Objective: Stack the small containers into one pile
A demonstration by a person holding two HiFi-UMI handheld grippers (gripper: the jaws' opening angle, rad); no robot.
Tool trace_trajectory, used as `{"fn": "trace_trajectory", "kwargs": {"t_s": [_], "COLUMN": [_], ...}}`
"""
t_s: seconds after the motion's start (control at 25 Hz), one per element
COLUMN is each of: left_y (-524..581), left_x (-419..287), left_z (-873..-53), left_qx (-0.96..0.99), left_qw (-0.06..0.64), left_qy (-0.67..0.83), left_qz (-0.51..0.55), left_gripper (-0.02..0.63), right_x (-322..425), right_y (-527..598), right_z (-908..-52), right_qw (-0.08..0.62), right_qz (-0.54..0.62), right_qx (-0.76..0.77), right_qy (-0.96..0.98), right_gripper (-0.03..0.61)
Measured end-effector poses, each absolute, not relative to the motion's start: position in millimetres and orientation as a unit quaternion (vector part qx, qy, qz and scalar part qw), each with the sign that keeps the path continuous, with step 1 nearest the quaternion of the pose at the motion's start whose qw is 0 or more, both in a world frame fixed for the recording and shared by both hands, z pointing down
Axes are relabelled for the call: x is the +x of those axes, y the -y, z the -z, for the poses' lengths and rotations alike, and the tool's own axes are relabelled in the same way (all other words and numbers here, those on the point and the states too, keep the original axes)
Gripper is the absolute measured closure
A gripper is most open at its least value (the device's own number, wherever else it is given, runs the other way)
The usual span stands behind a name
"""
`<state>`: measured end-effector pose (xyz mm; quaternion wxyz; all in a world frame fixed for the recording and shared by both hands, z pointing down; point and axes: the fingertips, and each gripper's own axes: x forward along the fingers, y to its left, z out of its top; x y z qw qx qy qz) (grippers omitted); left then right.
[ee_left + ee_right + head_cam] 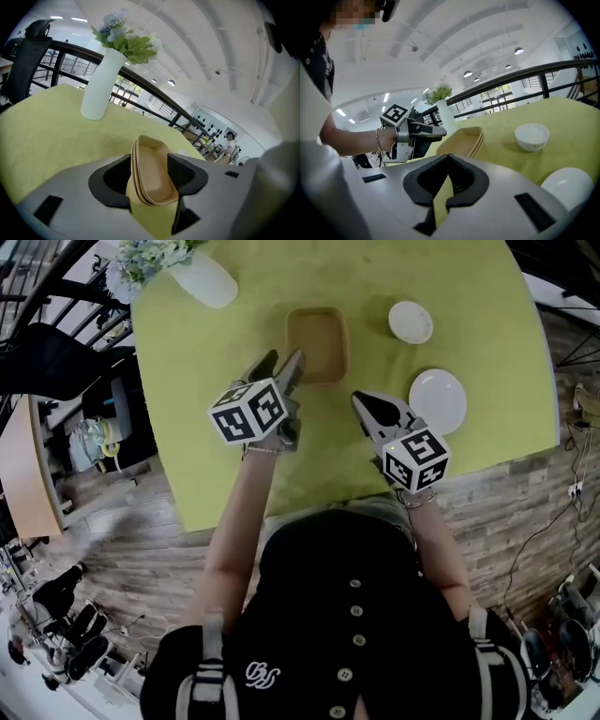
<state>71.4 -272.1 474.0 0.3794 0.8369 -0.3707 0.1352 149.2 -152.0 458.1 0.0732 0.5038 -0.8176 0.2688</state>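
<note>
**Containers nested in one pile; left tongs spread around it**
We found the stack of containers resting on the counter, its near edge between the spread left tongs, whose pads did not appear to press it; we judged the pile needed no further grip. The right tongs were pressed together and empty, idle near the white plate.

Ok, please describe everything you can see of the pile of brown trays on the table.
The pile of brown trays holds about three shallow rectangular trays with rounded corners, nested closely. The material looks like matte tan pressed paper or fibre. The top tray is empty. The pile lies flat on the yellow-green tablecloth, near the table's middle. One edge of it sits between the open jaws of the left tool; whether a pad touches it is unclear.
</note>
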Motion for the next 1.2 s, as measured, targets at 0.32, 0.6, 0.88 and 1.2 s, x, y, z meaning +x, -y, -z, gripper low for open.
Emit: {"fn": "trace_trajectory", "kwargs": {"t_s": [0.32,0.6,0.88,1.2], "left_y": [241.1,222.4,194.8,161.6], "left_x": [47.6,19.6,1.2,-18.4], "left_z": [-448.6,-420.6,-407.9,-425.1], "left_qx": [0.858,0.877,0.897,0.894], "left_qw": [0.354,0.312,0.277,0.3], "left_qy": [0.353,0.35,0.33,0.32], "left_qz": [-0.117,-0.105,-0.096,-0.095], "left_gripper": [0.41,0.436,0.568,0.603], "right_x": [123.6,96.2,67.5,40.7], "right_y": [150.7,158.5,158.2,148.5], "right_z": [-439.0,-419.9,-406.6,-409.0], "right_qw": [0.077,0.09,0.086,0.092], "right_qz": [-0.239,-0.213,-0.2,-0.2], "right_qx": [0.486,0.468,0.442,0.418], "right_qy": [0.837,0.853,0.87,0.881], "right_gripper": [0.565,0.565,0.565,0.565]}}
